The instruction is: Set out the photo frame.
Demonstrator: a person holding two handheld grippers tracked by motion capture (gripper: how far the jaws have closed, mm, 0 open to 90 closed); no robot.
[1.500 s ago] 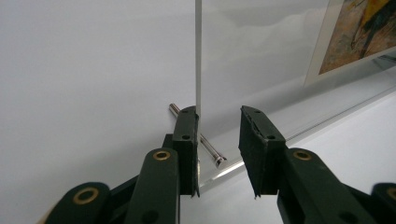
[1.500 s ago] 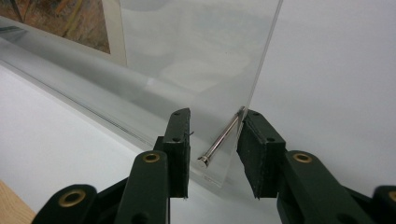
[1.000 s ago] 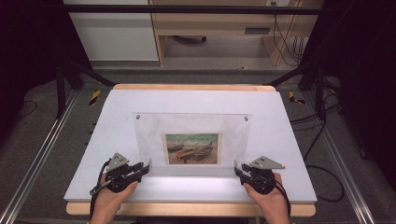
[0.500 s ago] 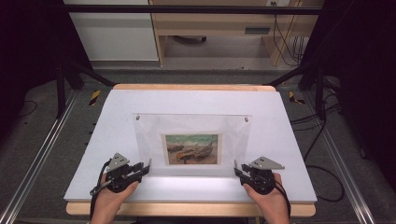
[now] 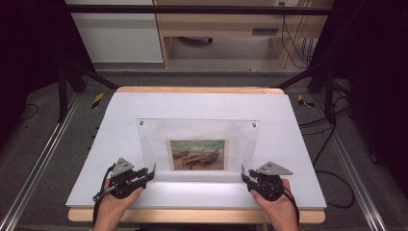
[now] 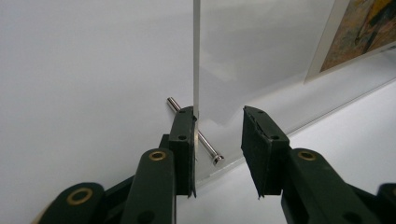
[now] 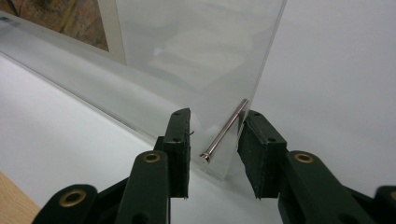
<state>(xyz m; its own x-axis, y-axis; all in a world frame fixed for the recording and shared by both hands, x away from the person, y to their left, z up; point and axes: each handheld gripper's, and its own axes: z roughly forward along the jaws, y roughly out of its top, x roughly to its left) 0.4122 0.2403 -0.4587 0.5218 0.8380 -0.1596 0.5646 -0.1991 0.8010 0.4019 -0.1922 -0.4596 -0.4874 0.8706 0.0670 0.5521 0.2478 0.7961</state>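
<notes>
The clear picture frame (image 5: 198, 144) stands upright mid-bench (image 5: 298, 192), long axis running left to right. Each hand-held gripper — left (image 5: 150, 174), right (image 5: 245, 176) — sits at a bottom corner, jaws apart, straddling the panel edge beside a metal pin (image 6: 194, 133).

In the left gripper view the clear acrylic picture frame (image 6: 261, 60) runs off the top and right edges, and its small painted print with a cream border (image 6: 362, 32) is cut to a corner, too blurred to read. The right gripper view cuts the same print (image 7: 65, 18) at the top left. Each thin silver metal pin (image 6: 194, 133) (image 7: 224, 129) passes behind the pane's edge and a black jaw. From above, the print's subject (image 5: 197, 154) is too small to tell.
</notes>
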